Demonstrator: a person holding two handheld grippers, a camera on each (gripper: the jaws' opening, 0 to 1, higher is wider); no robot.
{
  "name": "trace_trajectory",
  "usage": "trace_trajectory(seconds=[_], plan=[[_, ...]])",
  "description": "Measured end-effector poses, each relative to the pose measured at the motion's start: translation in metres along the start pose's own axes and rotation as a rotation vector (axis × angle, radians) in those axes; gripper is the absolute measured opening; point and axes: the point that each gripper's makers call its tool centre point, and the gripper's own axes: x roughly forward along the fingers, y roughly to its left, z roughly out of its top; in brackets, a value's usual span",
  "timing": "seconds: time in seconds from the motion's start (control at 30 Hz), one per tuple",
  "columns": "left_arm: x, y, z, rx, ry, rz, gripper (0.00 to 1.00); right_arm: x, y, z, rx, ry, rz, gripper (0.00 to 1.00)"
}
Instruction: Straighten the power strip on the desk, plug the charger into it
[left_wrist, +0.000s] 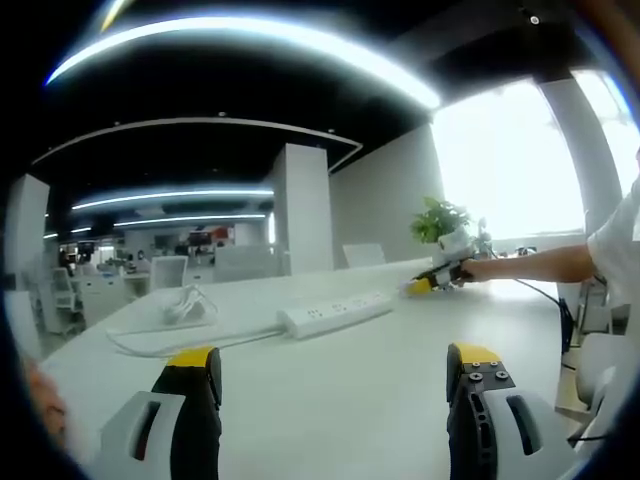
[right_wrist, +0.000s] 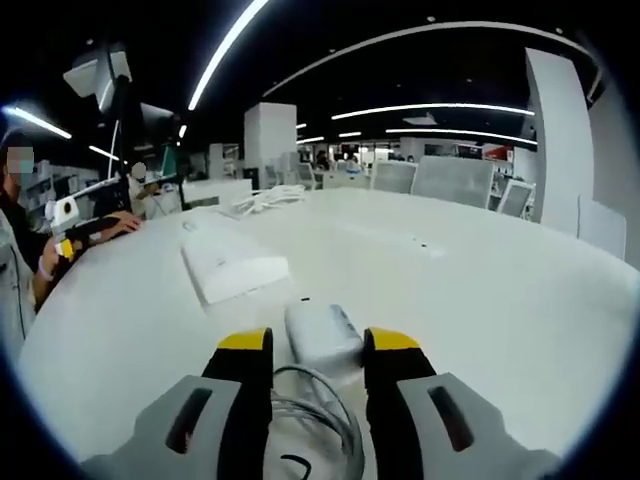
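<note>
The white power strip (left_wrist: 335, 313) lies at a slant on the white desk (left_wrist: 330, 410), and its cable runs left to a loose bundle (left_wrist: 185, 305). My left gripper (left_wrist: 335, 365) hovers open in front of the strip with nothing between its jaws. My right gripper (right_wrist: 318, 345) is shut on the white charger (right_wrist: 322, 328), whose coiled cable (right_wrist: 310, 420) lies between the jaws. Just ahead of the charger is the power strip (right_wrist: 235, 262), seen end-on. A hand holds the right gripper (left_wrist: 428, 284) low over the desk, right of the strip. At the far left is the left gripper (right_wrist: 68, 238).
A potted plant (left_wrist: 438, 218) stands at the desk's far right by bright windows. A person's arm (left_wrist: 530, 265) reaches in from the right. Office chairs (right_wrist: 455, 180) and other desks line the background. The desk edge (right_wrist: 60, 330) curves near the person at left.
</note>
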Motion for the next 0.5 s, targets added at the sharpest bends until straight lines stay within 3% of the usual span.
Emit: trace_trajectory(seconds=[0.2, 0.5], plan=[[0.000, 0.000, 0.002, -0.001, -0.003, 0.000, 0.96, 0.001, -0.005, 0.000, 0.014, -0.006, -0.020, 0.40], [0.001, -0.001, 0.003, 0.000, -0.002, -0.002, 0.96, 0.003, -0.012, 0.001, 0.027, -0.015, -0.047, 0.33]])
